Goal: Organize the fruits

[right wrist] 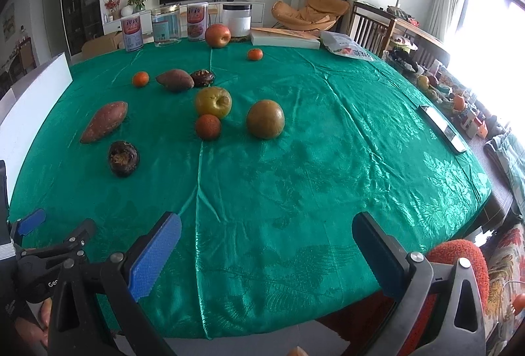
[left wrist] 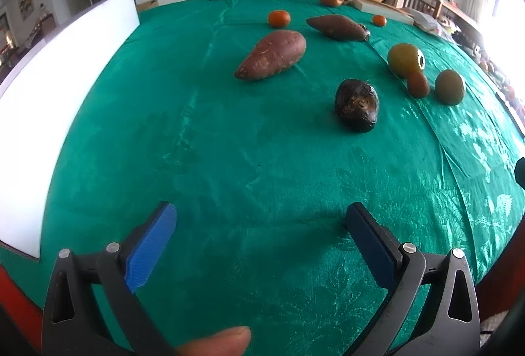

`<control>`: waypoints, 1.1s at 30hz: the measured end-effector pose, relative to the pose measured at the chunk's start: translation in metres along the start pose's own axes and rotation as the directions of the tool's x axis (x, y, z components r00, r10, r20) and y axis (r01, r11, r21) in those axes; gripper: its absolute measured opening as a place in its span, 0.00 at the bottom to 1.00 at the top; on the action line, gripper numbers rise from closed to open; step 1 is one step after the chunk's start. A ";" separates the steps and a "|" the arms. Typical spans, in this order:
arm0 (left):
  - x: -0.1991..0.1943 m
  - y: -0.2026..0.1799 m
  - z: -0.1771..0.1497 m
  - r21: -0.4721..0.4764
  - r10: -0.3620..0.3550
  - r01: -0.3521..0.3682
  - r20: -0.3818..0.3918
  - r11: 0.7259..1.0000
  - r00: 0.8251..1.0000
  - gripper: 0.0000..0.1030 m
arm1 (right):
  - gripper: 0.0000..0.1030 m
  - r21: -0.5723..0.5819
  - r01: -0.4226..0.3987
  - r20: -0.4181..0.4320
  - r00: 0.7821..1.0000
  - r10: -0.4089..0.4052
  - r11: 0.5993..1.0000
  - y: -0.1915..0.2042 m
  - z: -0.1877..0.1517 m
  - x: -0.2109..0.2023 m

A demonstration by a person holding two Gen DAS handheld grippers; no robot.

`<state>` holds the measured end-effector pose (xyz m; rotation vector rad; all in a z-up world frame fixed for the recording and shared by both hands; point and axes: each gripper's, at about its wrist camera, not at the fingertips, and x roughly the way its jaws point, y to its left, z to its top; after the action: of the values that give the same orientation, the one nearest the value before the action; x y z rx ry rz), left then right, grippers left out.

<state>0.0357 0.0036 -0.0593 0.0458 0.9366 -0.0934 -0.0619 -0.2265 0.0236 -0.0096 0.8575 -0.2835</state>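
Observation:
Fruits lie scattered on a green tablecloth [right wrist: 295, 178]. In the right wrist view: a yellow-green apple [right wrist: 213, 102], a brown pear [right wrist: 265, 119], a small red fruit [right wrist: 208, 126], a red apple [right wrist: 217, 35], two tangerines [right wrist: 140, 78] [right wrist: 255, 54], two sweet potatoes [right wrist: 104, 122] [right wrist: 175, 80] and two dark shrivelled fruits [right wrist: 123, 158] [right wrist: 202, 77]. My right gripper [right wrist: 265, 241] is open and empty near the front edge. My left gripper [left wrist: 259, 231] is open and empty, well short of the near dark fruit [left wrist: 356, 109] and sweet potato [left wrist: 271, 54]. It also shows at the right view's left edge [right wrist: 49, 231].
Two cans [right wrist: 132, 33] [right wrist: 197, 20], a glass jar [right wrist: 166, 25] and a white jar [right wrist: 236, 20] stand along the far edge. A flat box [right wrist: 284, 38] and a bag [right wrist: 344, 46] lie at the back right. A white board [left wrist: 62, 100] runs along the left side.

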 end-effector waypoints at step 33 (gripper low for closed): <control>-0.003 0.003 -0.004 0.002 0.000 0.000 -0.021 1.000 1.000 1.00 | 1.00 0.093 -0.118 0.058 0.992 0.113 0.989 -0.014 -0.006 -0.001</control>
<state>0.0312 0.0066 -0.0589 0.0488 0.9573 -0.0942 -0.0702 -0.2392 0.0220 0.1222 0.7885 -0.2145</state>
